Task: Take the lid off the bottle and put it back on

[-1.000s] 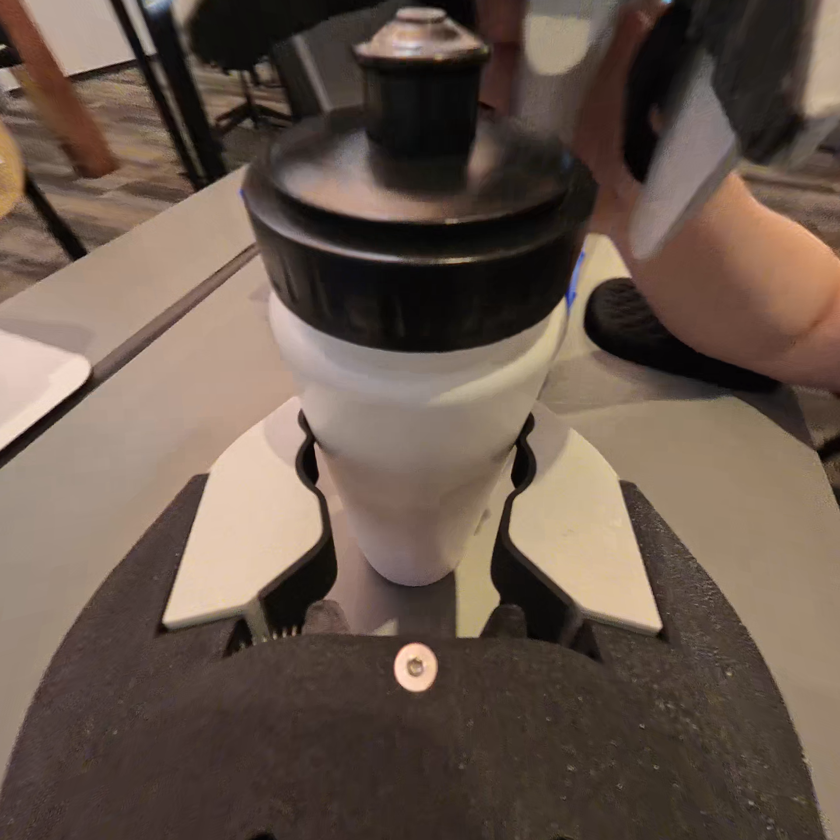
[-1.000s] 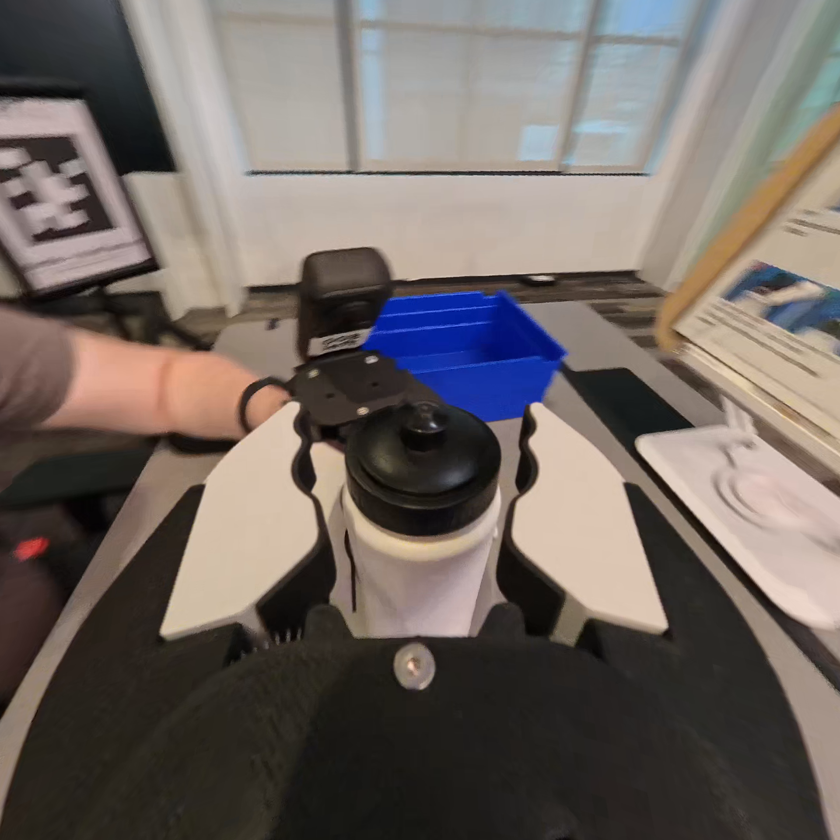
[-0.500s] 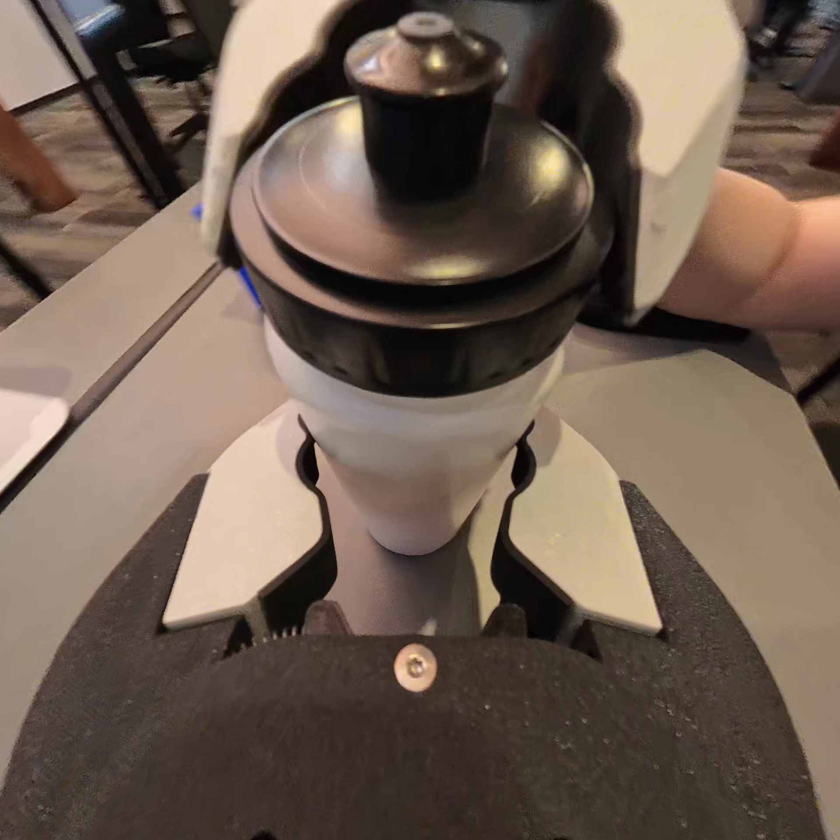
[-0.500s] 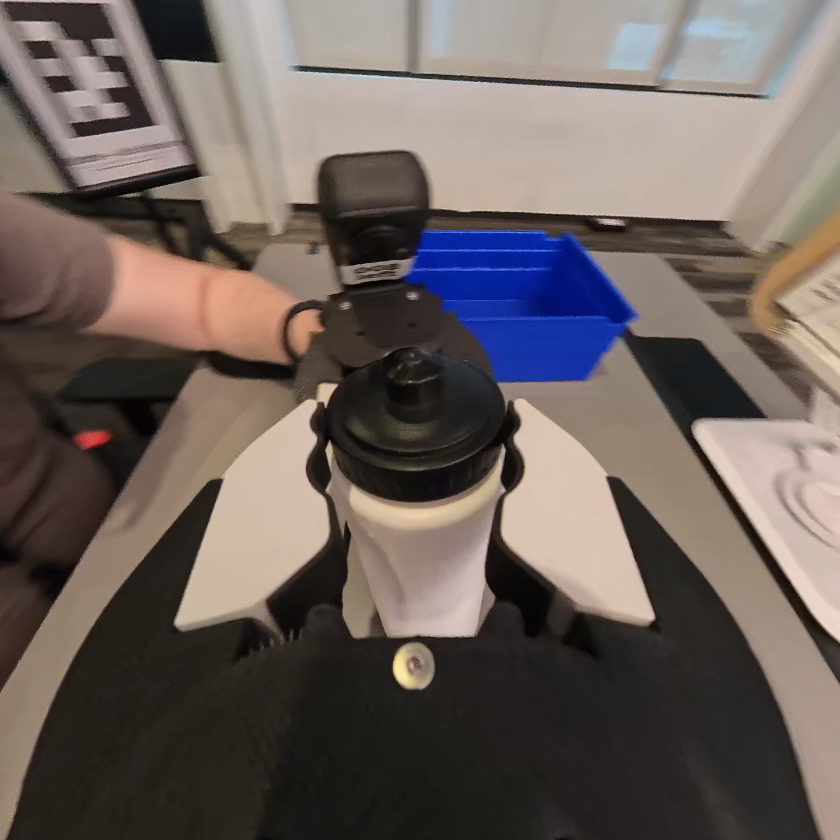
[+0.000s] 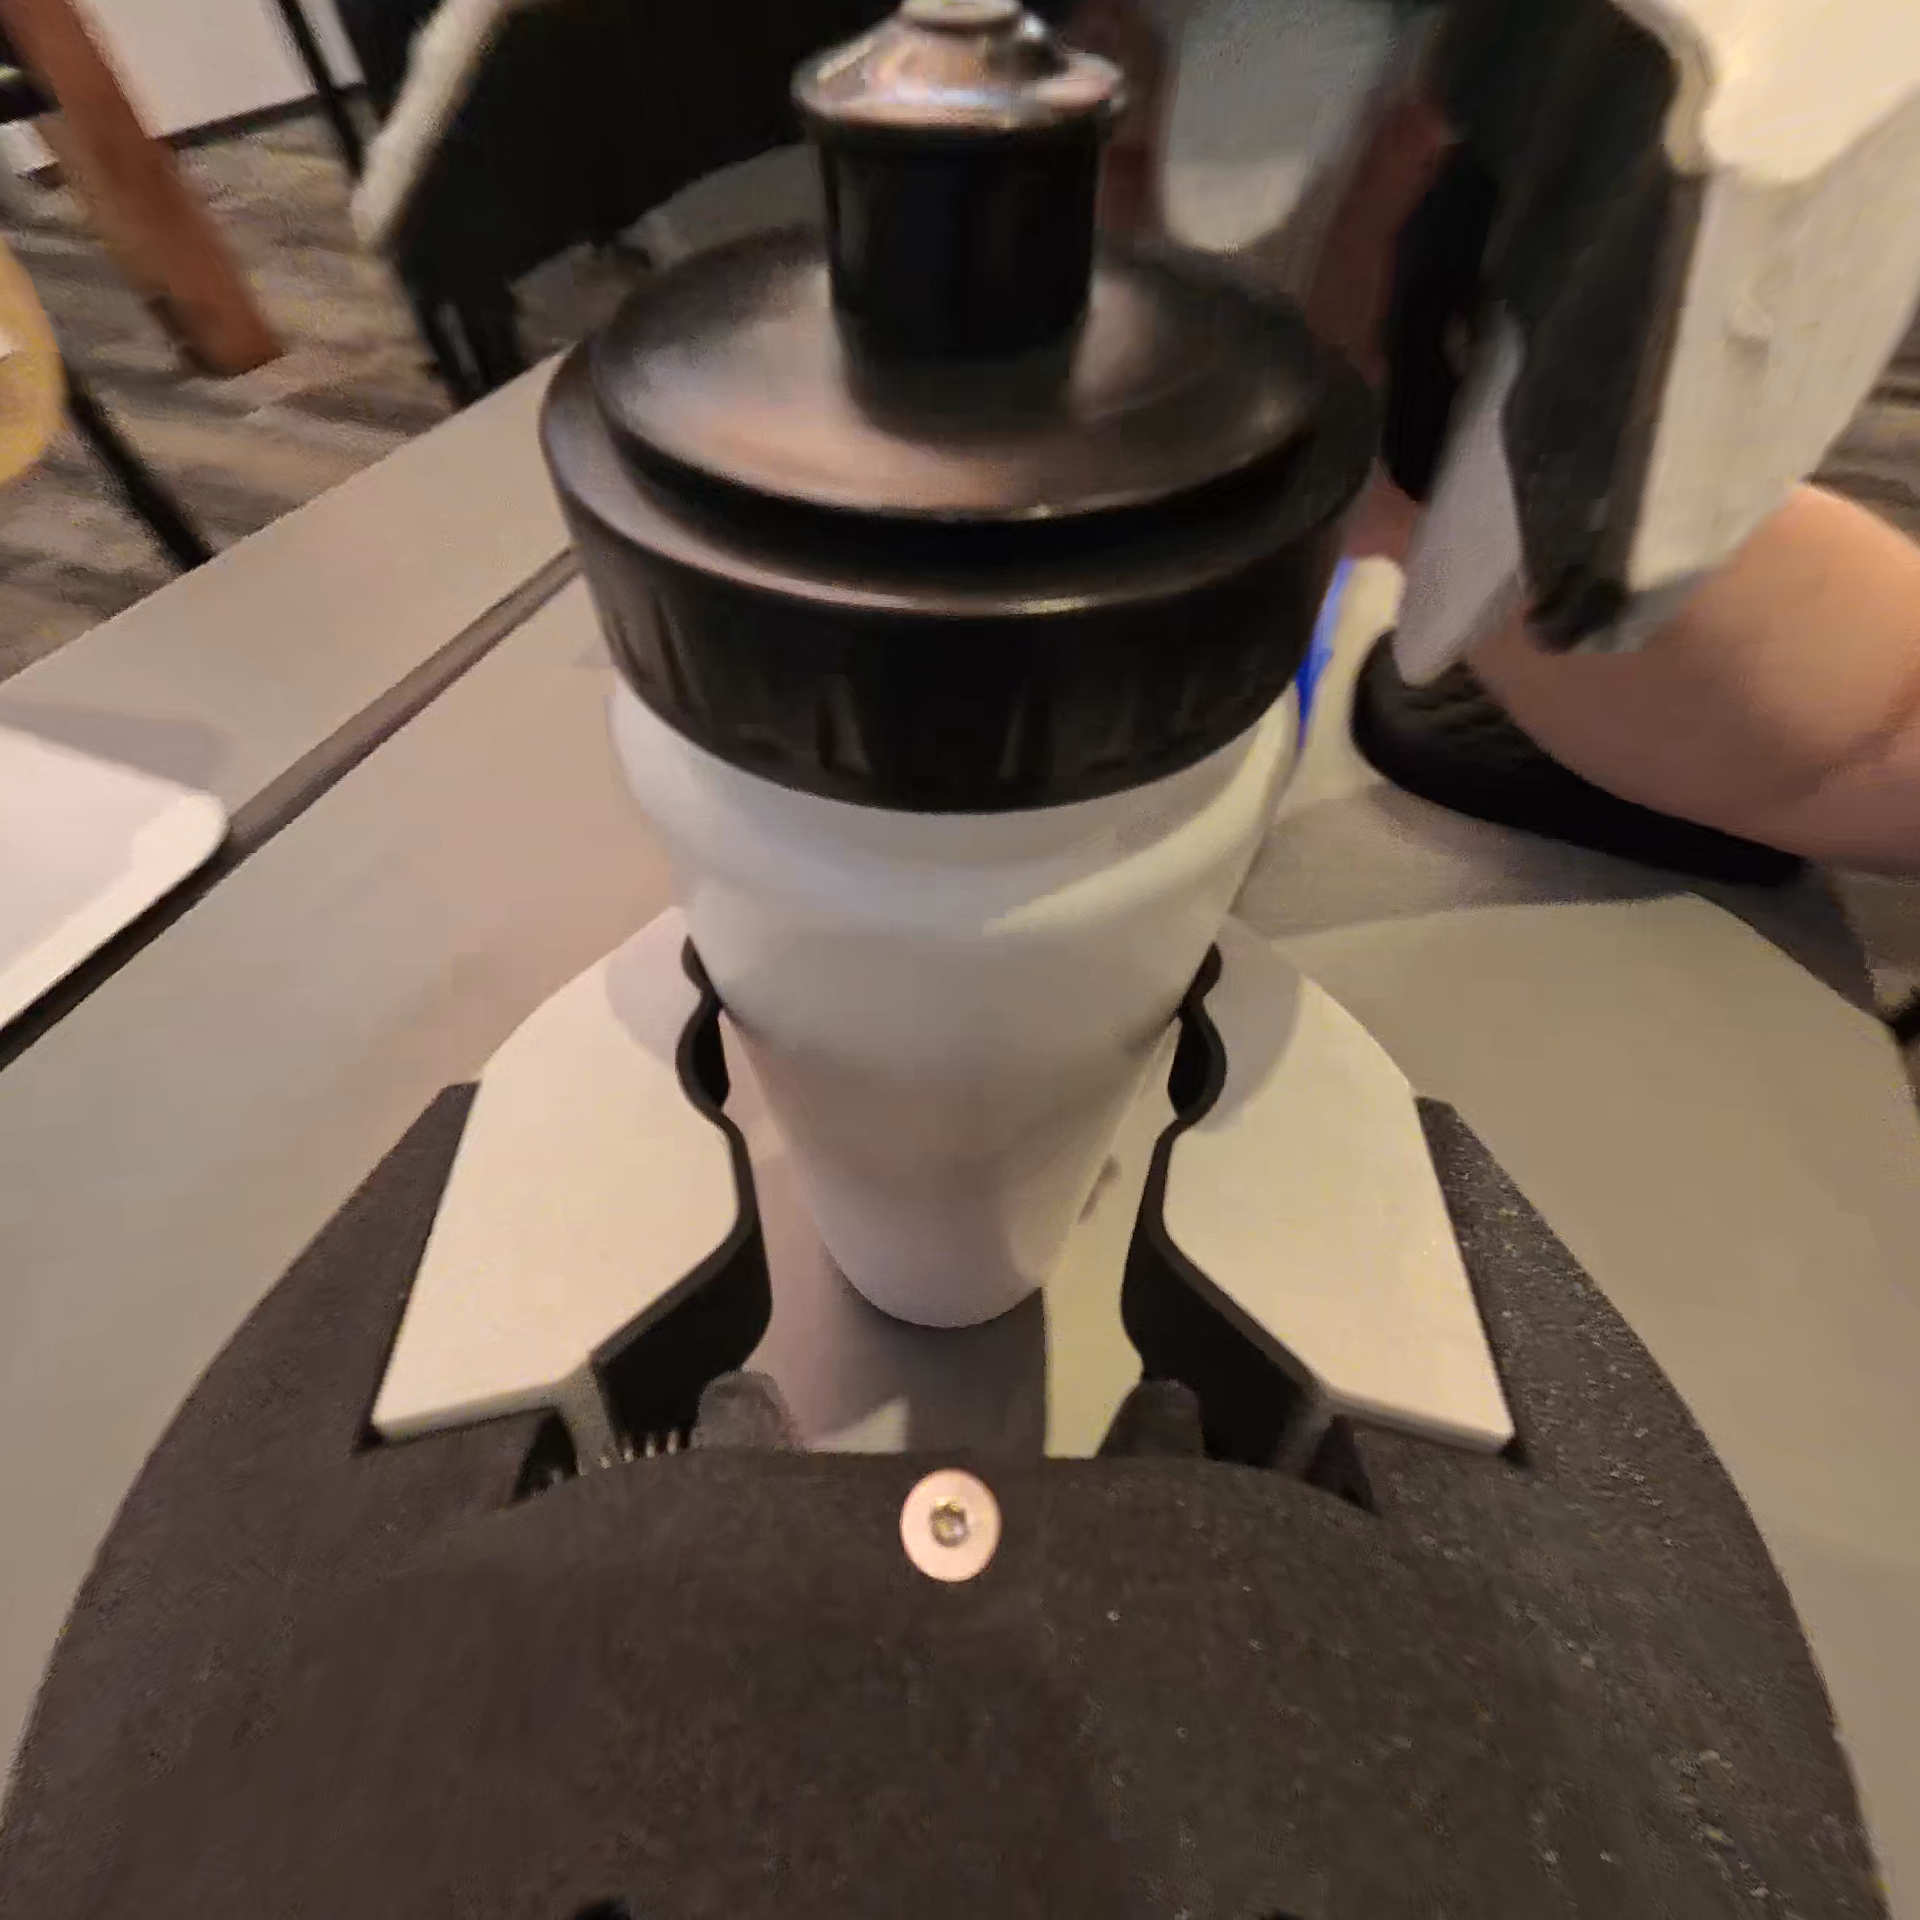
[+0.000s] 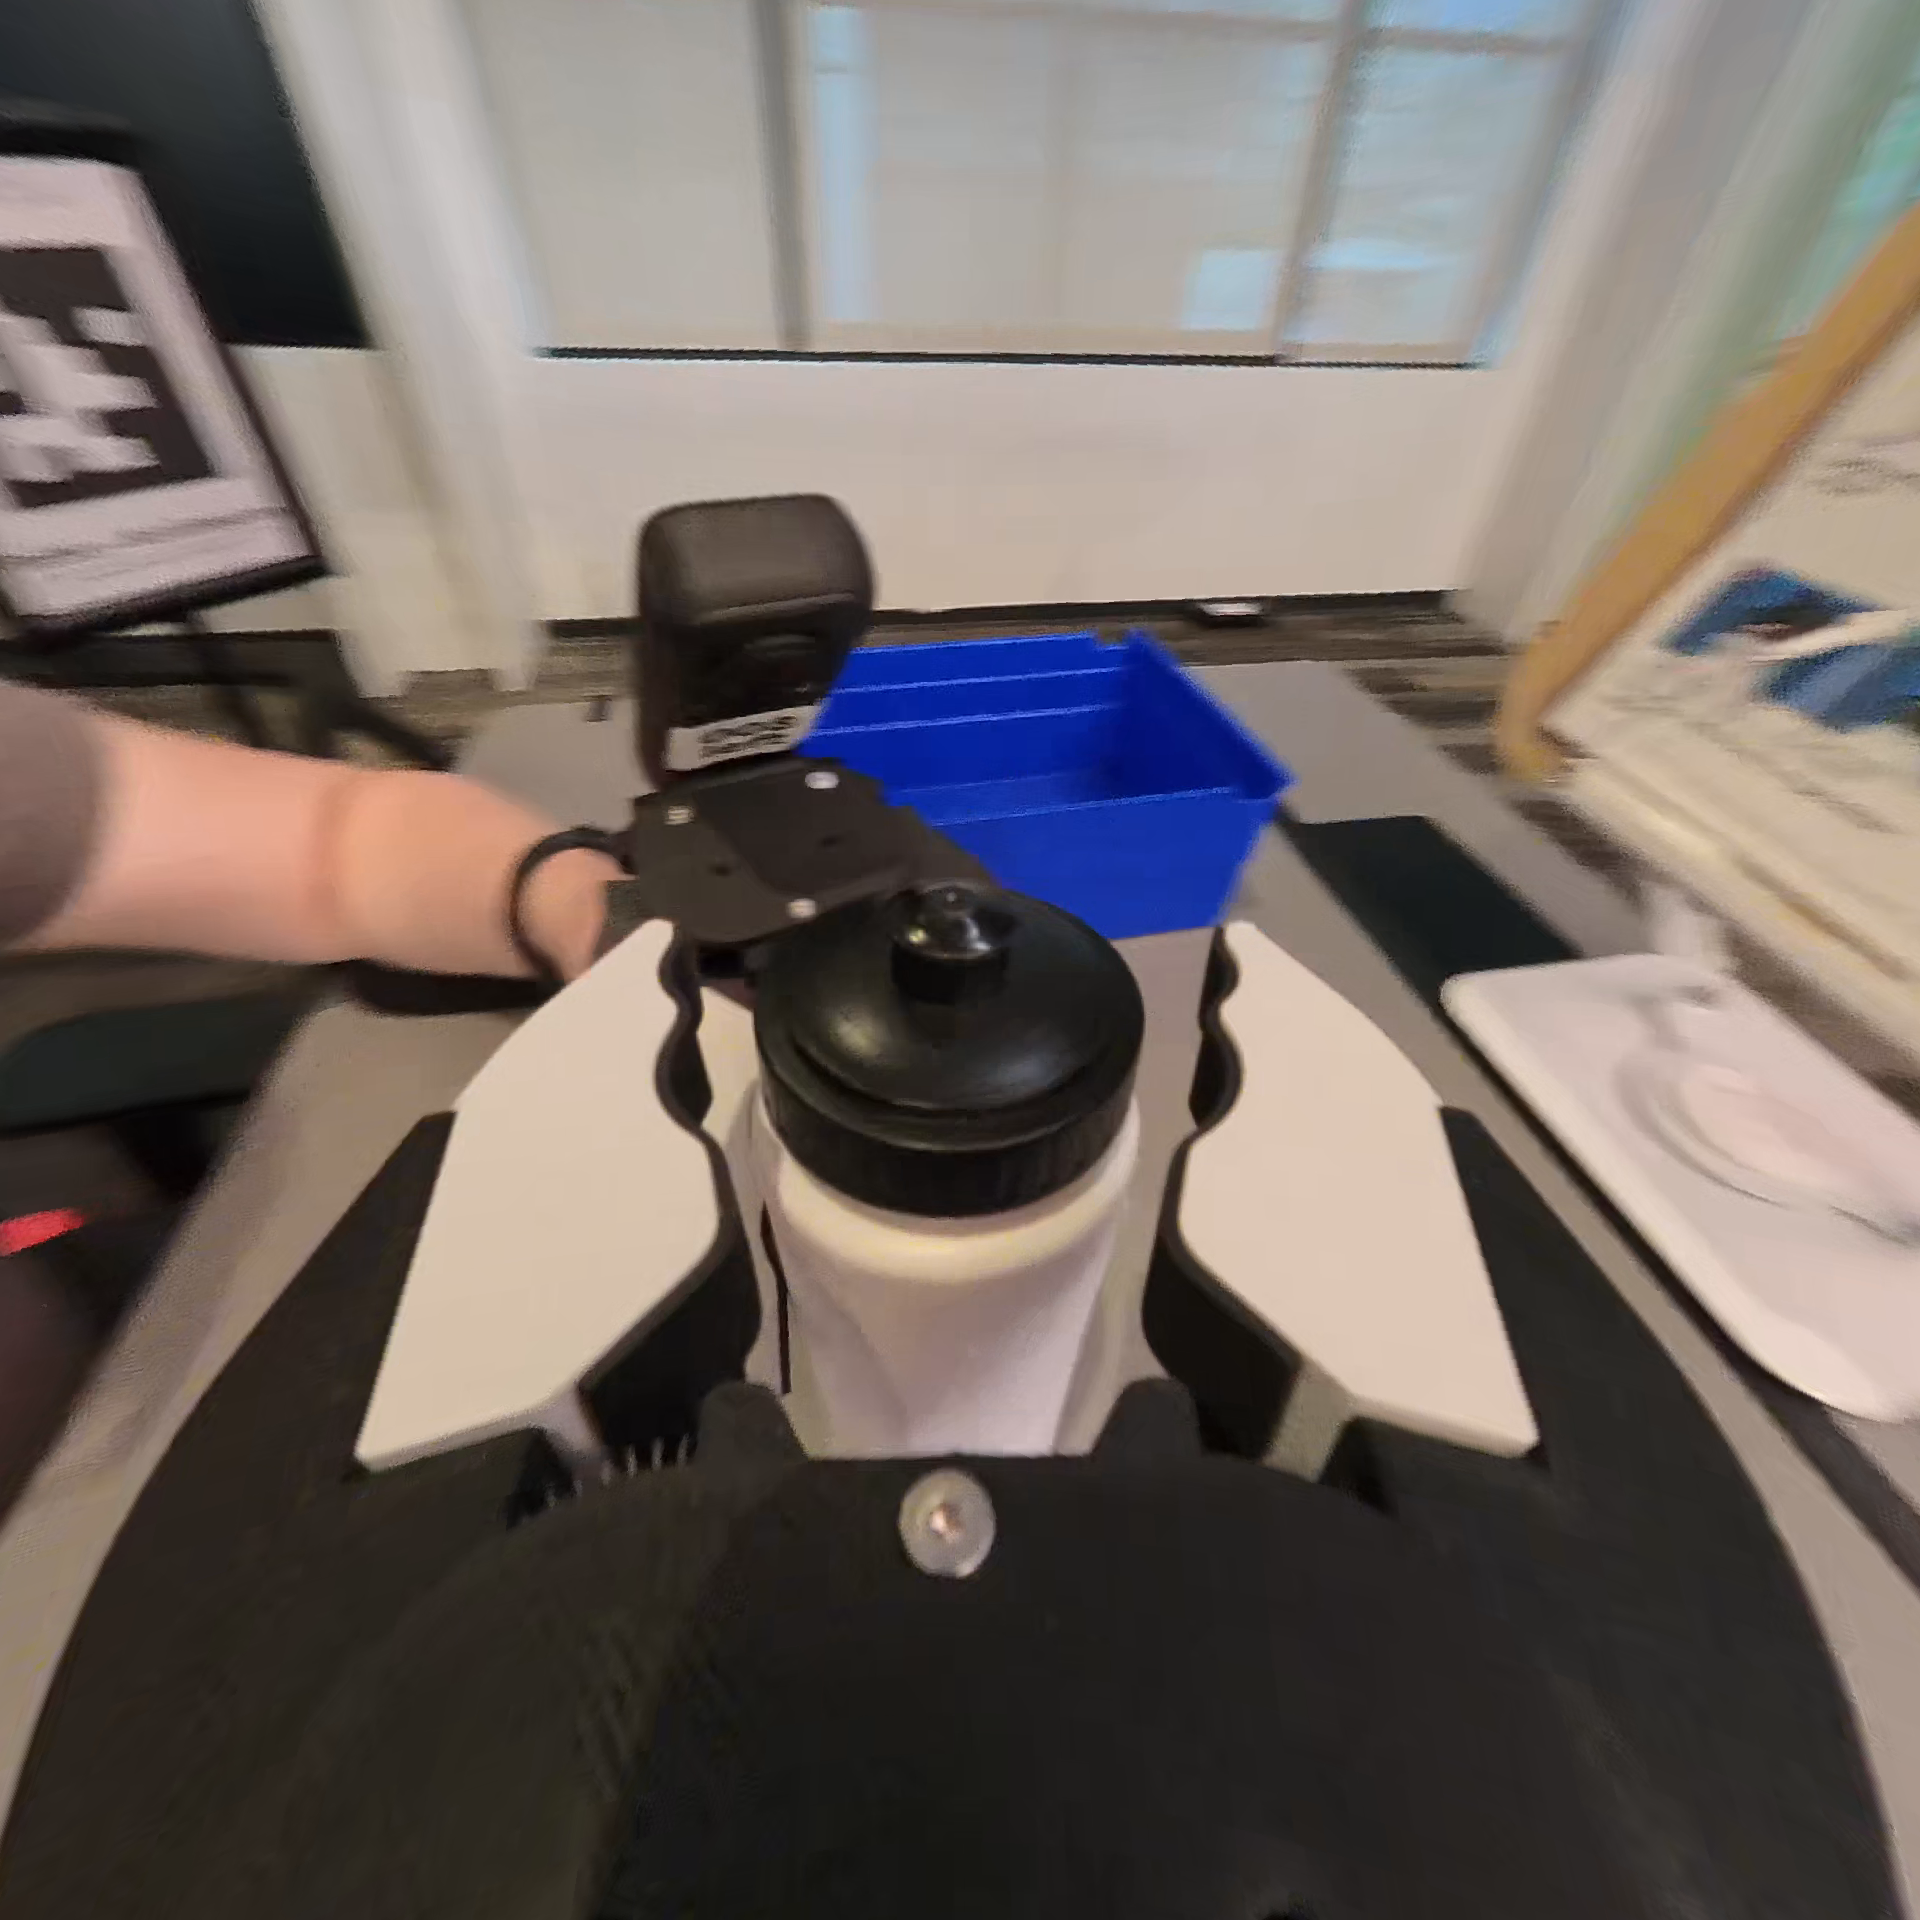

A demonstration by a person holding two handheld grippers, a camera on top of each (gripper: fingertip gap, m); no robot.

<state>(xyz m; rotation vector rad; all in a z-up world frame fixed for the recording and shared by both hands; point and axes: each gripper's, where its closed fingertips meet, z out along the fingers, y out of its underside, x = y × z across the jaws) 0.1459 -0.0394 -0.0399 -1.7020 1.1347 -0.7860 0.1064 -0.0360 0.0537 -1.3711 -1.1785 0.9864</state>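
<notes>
**Two jaws let go of the lid**

Half a second ago my right gripper (image 5: 1039,260) was pinched around the lid (image 5: 951,582); in the left wrist view it now hangs behind and above the lid, fingers spread wide and clear of it. My left gripper (image 5: 951,1049) stays clamped on the waist of the white bottle (image 5: 956,987), which stands on the grey table (image 5: 312,987).

From the right wrist view, my right fingers (image 6: 1340,1174) flank the lid with a gap on each side, gripping nothing. Behind the bottle sits a blue bin (image 6: 1081,831); to its right lies a white tray (image 6: 1714,1143).

The lid is still seated (I cannot tell whether it turned at all), so I judge this a release between twists, with unscrewing unfinished.
</notes>
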